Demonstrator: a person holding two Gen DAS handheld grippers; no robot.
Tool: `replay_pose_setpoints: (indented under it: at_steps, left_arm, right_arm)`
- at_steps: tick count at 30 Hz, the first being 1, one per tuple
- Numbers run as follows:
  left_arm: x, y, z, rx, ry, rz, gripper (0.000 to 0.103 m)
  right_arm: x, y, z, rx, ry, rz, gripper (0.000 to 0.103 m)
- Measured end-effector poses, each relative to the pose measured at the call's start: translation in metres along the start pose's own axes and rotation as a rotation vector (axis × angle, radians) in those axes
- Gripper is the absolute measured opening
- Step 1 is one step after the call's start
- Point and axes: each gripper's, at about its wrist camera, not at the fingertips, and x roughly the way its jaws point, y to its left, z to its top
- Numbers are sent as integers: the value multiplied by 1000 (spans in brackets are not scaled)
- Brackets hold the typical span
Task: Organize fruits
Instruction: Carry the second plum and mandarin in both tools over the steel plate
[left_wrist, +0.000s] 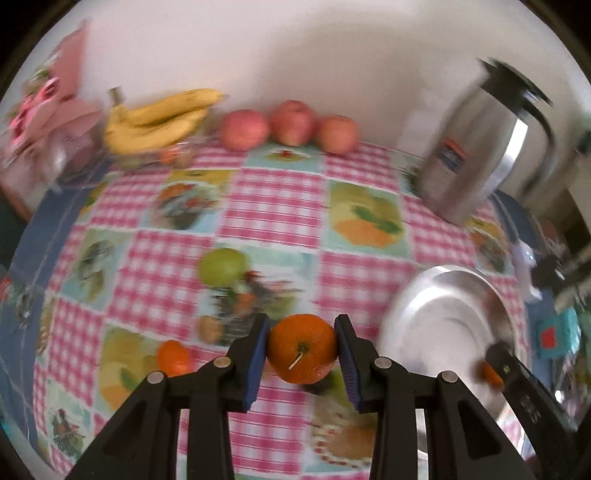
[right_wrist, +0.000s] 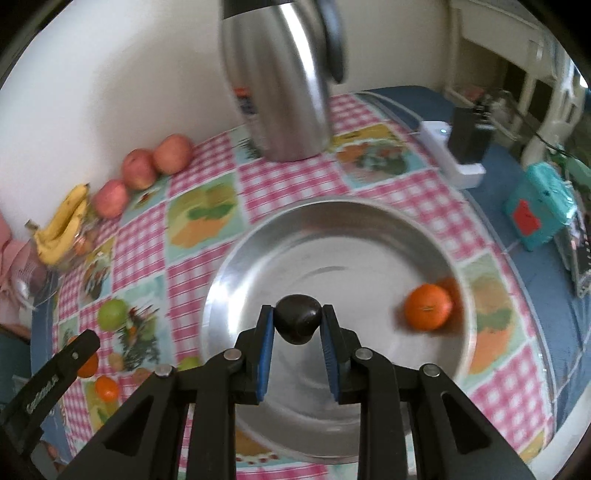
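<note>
Orange clamped between blue pads of left gripper, stem facing camera, held above checkered tablecloth, just left of steel bowl. Jaws closed to fruit width, both pads touching peel.

Right gripper clamped on dark round fruit, held over steel bowl's interior; jaws narrow, pads touching both sides. Can't tell what kind of fruit.

Second orange lying inside bowl, near right wall. Small orange on cloth left of left gripper. Green apple on cloth mid-table, well apart from bowl.

At far edge against wall: bananas, beside them three red apples in a row. Steel thermos jug upright behind bowl. Teal box on blue cloth, right of bowl.

Heavy motion blur in left view.
</note>
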Motion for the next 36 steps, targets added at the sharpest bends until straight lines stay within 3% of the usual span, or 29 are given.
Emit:
replay_pose_setpoints:
  at_steps: [3, 5, 11, 17, 36]
  left_arm:
    - [3, -29, -8, 51, 29, -103, 38]
    - [4, -50, -16, 106, 36, -132, 39]
    - [14, -88, -33, 213, 48, -126, 39]
    - [31, -89, -42, 212, 80, -113, 39]
    - [52, -104, -55, 272, 133, -86, 39]
  right_arm:
    - [-4, -18, 4, 36, -11, -20, 26]
    - [-5, -27, 4, 55, -10, -19, 26]
    - [-10, -46, 6, 96, -12, -32, 26]
    - [-13, -47, 7, 86, -25, -37, 26]
    - [31, -43, -4, 61, 97, -45, 27]
